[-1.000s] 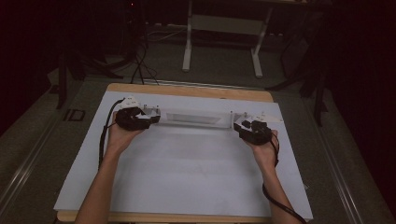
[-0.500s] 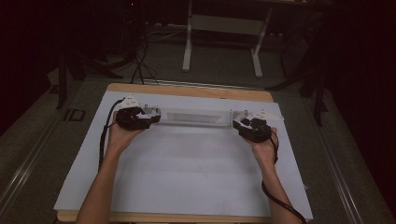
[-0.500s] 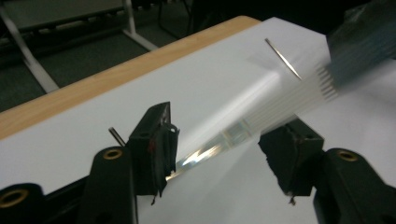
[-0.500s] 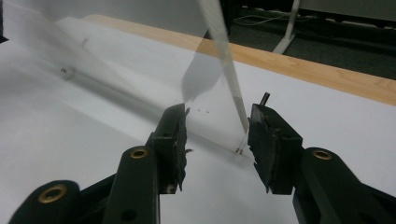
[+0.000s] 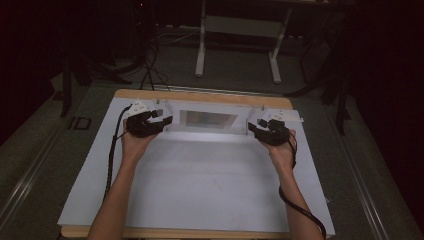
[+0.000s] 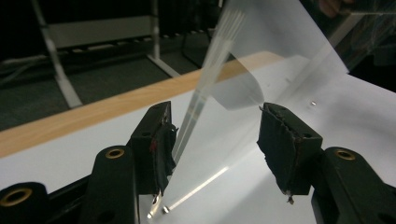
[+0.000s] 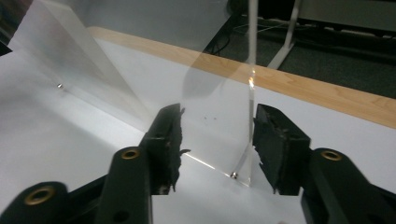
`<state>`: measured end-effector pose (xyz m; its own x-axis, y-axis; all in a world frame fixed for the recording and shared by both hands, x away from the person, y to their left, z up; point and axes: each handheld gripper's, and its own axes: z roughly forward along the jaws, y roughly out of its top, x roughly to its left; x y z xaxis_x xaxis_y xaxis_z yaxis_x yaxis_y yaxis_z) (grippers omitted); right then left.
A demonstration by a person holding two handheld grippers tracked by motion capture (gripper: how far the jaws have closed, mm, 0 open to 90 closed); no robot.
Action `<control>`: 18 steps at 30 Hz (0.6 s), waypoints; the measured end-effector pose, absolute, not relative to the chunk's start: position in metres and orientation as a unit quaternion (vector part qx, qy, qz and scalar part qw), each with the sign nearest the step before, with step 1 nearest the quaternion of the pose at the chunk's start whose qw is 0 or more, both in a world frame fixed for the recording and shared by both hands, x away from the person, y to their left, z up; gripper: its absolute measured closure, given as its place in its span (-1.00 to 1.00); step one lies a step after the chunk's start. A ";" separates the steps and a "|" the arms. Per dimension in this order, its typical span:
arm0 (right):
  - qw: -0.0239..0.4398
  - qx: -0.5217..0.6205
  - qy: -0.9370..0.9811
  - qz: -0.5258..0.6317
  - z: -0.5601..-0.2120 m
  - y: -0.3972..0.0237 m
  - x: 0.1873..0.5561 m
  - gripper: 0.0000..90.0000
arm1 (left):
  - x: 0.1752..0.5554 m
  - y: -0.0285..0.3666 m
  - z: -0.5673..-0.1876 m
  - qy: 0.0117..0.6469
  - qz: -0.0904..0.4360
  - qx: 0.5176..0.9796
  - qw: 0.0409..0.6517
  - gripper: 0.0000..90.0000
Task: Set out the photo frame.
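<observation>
Your left gripper [image 5: 162, 119] sits at the left end of a clear plastic box [image 5: 208, 119], which stands on the white sheet [image 5: 200, 185] near the far edge of the wooden table [image 5: 200, 96]. Your right gripper [image 5: 255, 126] sits at the box's right end. The 2 grippers face each other across the box, with your forearms coming in from the near side.

In the left gripper view, the jaws stand wide apart. A clear end panel [image 6: 210, 70] of the box rises between them, close to the left pad [image 6: 161, 144] (whether it touches that pad cannot be told). The right pad [image 6: 282, 140] is clear of the panel. These jaws have just been closing slightly, and nothing is clamped.

In the right gripper view, the jaws are also well apart. A thin upright edge [image 7: 251, 93] of the box stands between them, just beside the right pad [image 7: 275, 140], with a gap to the left pad [image 7: 168, 140]. These jaws have just been opening, and the pads press on nothing.

The box rests on the sheet; 2 small metal fasteners show at its lower corners, 1 in each gripper view [image 6: 164, 210] [image 7: 233, 175].
</observation>
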<state>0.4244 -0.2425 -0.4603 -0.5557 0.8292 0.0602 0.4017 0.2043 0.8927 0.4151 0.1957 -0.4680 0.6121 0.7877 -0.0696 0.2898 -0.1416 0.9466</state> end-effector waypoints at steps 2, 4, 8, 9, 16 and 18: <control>0.224 0.411 0.746 0.473 -0.464 -0.240 0.430 0.07 | 0.416 0.194 -0.469 0.379 0.239 0.713 0.540 0.01; 0.232 0.401 0.751 0.470 -0.469 -0.237 0.435 0.05 | 0.418 0.193 -0.471 0.381 0.241 0.708 0.543 0.01; 0.240 0.390 0.748 0.481 -0.475 -0.233 0.442 -0.03 | 0.423 0.191 -0.475 0.387 0.249 0.706 0.539 -0.02; 0.241 0.390 0.746 0.483 -0.475 -0.233 0.443 -0.03 | 0.425 0.190 -0.477 0.388 0.249 0.706 0.538 -0.03; 0.248 0.387 0.743 0.486 -0.478 -0.233 0.445 -0.01 | 0.429 0.185 -0.483 0.393 0.257 0.702 0.535 -0.11; 0.251 0.385 0.746 0.481 -0.478 -0.232 0.447 -0.04 | 0.431 0.185 -0.483 0.393 0.260 0.702 0.533 -0.11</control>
<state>0.4470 -0.2316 -0.4780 -0.5769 0.8168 -0.0039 0.3336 0.2400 0.9116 0.4309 0.1847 -0.4832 0.5555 0.8298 -0.0536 0.2741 -0.1219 0.9539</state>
